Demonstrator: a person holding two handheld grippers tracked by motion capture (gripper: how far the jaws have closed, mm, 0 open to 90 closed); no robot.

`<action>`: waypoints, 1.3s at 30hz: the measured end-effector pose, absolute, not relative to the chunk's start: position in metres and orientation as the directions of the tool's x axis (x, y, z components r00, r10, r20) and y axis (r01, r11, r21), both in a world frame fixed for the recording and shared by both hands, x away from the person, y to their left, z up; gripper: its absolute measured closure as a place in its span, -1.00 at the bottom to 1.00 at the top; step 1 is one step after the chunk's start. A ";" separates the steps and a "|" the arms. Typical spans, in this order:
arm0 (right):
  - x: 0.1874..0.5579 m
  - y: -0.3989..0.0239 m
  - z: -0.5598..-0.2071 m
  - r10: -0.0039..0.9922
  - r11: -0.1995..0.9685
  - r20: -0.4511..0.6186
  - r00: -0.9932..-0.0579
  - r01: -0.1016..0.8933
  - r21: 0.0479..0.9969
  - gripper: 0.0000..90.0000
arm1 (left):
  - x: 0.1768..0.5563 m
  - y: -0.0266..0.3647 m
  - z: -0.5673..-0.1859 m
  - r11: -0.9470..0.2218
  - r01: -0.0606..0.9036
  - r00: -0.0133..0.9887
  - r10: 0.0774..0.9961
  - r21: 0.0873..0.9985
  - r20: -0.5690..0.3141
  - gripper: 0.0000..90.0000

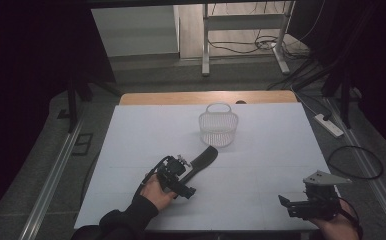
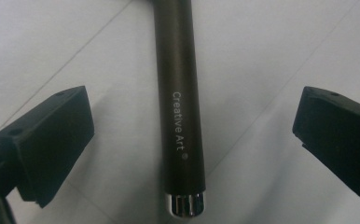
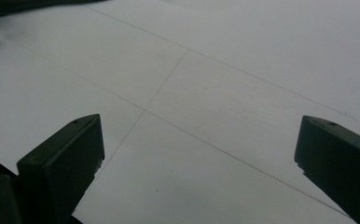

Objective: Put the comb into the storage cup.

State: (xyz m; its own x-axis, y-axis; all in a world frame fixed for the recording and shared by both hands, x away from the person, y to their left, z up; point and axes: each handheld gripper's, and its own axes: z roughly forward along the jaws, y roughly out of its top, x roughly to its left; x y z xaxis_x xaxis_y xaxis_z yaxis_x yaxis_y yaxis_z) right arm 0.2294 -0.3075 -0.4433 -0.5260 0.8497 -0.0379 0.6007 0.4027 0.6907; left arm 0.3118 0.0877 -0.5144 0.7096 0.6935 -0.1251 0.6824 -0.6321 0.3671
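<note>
L gripper [image 2: 192, 135], left gripper view: jaws spread wide, one black pad at each side of the frame, neither touching anything. Betw. them, well clear of both pads, lies a dark brush handle [image 2: 179, 107] flat on the white surface [image 2: 271, 51]. Handle runs from the bottom of that view up and out at the top; white lettering "Creative Art" along it, shiny metal cap at the near end. Jaws straddle the handle w/o contact, so nothing is pinched.

High view: L gripper [image 1: 177, 176] sits on the near half of the surface, a bit left of centre, w/ the person's hand and dark sleeve coming in from the near edge. The brush [image 1: 203, 160] sticks out past the gripper, angled toward the far right, its broad dark end pointing at the basket [image 1: 218, 127]. Brush end is near the basket but apart from it.

Basket: white mesh, handle up, standing upright near the far edge, about mid-width.

R gripper [image 1: 308, 200] is by the near right corner of the surface, grey three-cornered plate on top. Right gripper view: R gripper [image 3: 199, 154] jaws also spread wide, bare white surface w/ thin pencil-like lines betw. them, nothing held. Well apart from the brush and basket.

Beyond the far edge a strip of wood tabletop [image 1: 181, 97] shows.
</note>
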 end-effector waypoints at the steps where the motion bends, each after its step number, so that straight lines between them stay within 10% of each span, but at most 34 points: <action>1: 0.229 -0.307 -0.443 0.850 0.403 -0.038 -0.526 0.601 0.691 -0.96 | 0.312 0.087 -0.515 -0.635 0.682 0.710 0.693 0.364 -0.122 -1.00; 21: 0.229 -0.307 -0.443 0.849 0.405 -0.040 -0.527 0.600 0.690 -0.96 | 0.308 0.076 -0.519 -0.671 0.669 0.718 0.695 0.320 -0.044 -0.91; 39: 0.229 -0.307 -0.444 0.847 0.408 -0.041 -0.529 0.599 0.689 -0.96 | 0.306 0.080 -0.508 -0.664 0.668 0.718 0.694 0.337 -0.056 0.55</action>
